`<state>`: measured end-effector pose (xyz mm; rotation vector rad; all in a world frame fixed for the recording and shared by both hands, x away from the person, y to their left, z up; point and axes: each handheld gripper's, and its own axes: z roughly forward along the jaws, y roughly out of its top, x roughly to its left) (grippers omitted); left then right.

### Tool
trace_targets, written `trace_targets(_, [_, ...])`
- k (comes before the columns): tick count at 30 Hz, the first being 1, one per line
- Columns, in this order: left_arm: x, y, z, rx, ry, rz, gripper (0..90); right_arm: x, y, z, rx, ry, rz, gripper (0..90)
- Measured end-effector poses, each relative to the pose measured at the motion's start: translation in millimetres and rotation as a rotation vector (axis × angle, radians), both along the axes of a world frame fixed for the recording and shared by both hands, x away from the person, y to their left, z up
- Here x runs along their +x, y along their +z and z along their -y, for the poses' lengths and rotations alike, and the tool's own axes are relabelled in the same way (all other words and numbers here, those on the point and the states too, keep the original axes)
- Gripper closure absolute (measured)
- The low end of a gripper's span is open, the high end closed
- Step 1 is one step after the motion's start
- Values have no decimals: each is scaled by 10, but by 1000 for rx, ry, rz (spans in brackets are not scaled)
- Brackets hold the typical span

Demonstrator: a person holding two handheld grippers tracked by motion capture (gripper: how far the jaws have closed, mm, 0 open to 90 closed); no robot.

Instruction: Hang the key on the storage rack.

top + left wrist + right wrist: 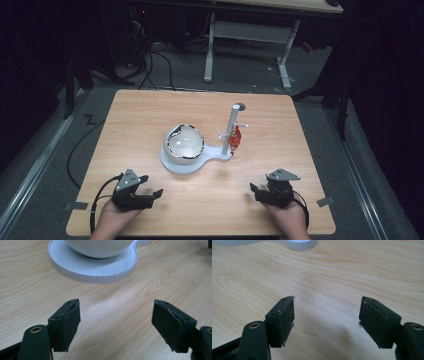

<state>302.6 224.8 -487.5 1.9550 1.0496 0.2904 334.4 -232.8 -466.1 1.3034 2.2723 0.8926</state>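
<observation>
grippers sit at the near edge of the table [150, 110], both empty, so i read this as the rest point between moves. my left gripper [150, 192] has its jaws spread wide over bare wood, nothing between the pads [67, 322]. my right gripper [260, 192] stands wide too, pads [374, 320] apart with only wood grain between them. ahead, mid-table, is the white stand [187, 162]: a bowl [184, 145] rests on its round base, and a post [234, 127] with small pegs rises from the narrow end. a small red thing [236, 137] hangs at the post, beside a peg; i can't tell how it is hooked on. judging from this, nothing is in hand yet, or a placement is just finished. next move, as i see it, calls for the right gripper to reach forward and left to the post, jaws kept wide, coming in level so the pads close on the red thing without knocking the post or tipping the bowl
</observation>
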Motion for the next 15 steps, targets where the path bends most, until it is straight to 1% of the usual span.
trace_targets(1, [0, 0, 0, 0, 0, 0, 232, 0, 0, 0, 0, 0, 0, 286])
trace_targets(4, [3, -6, 4, 3, -4, 0, 227, -4, 24, 23, 10, -11, 23, 289])
trace_targets(6, [8, -9, 4, 4, -4, 0, 225, -5, 24, 22, 8, -12, 24, 289])
trace_targets(11, [34, -4, 16, 2, -11, 4, 221, -35, 8, 1, -14, -7, 29, 293])
trace_targets(15, [96, 9, 66, -7, -23, 11, 221, -81, 2, 37, -30, -19, 32, 294])
